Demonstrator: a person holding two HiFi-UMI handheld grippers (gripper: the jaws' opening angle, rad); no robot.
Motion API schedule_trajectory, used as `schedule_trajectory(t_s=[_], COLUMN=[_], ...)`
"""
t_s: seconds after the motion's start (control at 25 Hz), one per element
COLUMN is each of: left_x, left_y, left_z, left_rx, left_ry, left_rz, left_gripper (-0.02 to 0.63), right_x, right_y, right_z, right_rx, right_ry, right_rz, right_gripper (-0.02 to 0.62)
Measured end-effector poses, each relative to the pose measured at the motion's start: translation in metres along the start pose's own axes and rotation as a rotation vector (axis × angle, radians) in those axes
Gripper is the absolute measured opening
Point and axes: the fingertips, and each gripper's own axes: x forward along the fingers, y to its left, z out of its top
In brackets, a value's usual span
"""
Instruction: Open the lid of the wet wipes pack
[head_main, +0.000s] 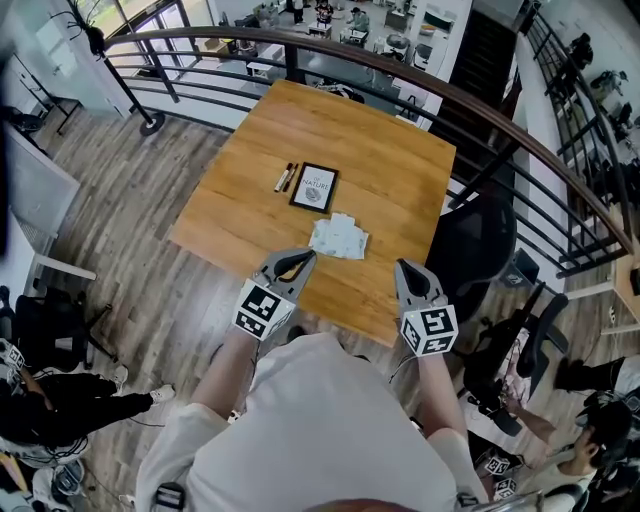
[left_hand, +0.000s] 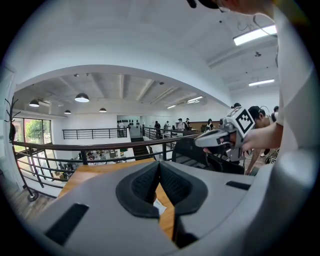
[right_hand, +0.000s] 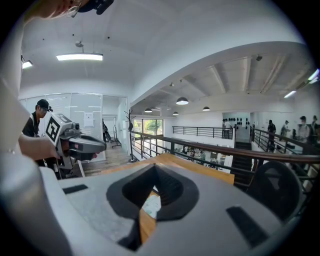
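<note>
Centrally: wet wipes pack (head_main: 338, 237), white, lying flat on the wooden table (head_main: 400, 175), in the near half and short of the near edge. Its long axis appears to run roughly across the head view, dipping slightly to the right. The lid is too small to make out; whether it is shut or lifted cannot be told.

Left gripper (head_main: 300, 258): jaws closed together, nothing between them, held above the near edge. The pack lies just ahead and a little to its right, and shows as a pale patch below the closed jaws in its own view (left_hand: 159, 205).

Right gripper (head_main: 405, 268): jaws likewise closed and empty. The pack lies ahead and to its left, farther off than from the left one.

Judgement: the left gripper is the nearer and the better placed to reach the pack; either would have to open before taking hold of pack or lid.

Beyond the pack: framed card (head_main: 313, 187); beside that, two pens (head_main: 285, 177). Off the table's right edge: dark office chair (head_main: 475, 245).
</note>
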Motion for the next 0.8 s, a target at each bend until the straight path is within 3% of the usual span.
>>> schedule_trajectory(t_s=[0.8], left_x=[0.006], left_y=[-0.021], left_z=[-0.009], left_rx=[-0.019], left_ry=[0.029], left_rz=[0.027], left_gripper=[-0.006], right_x=[-0.008], right_y=[-0.012], right_z=[-0.010], right_rx=[-0.015], right_ry=[0.009], right_rz=[0.035], right_gripper=[0.003])
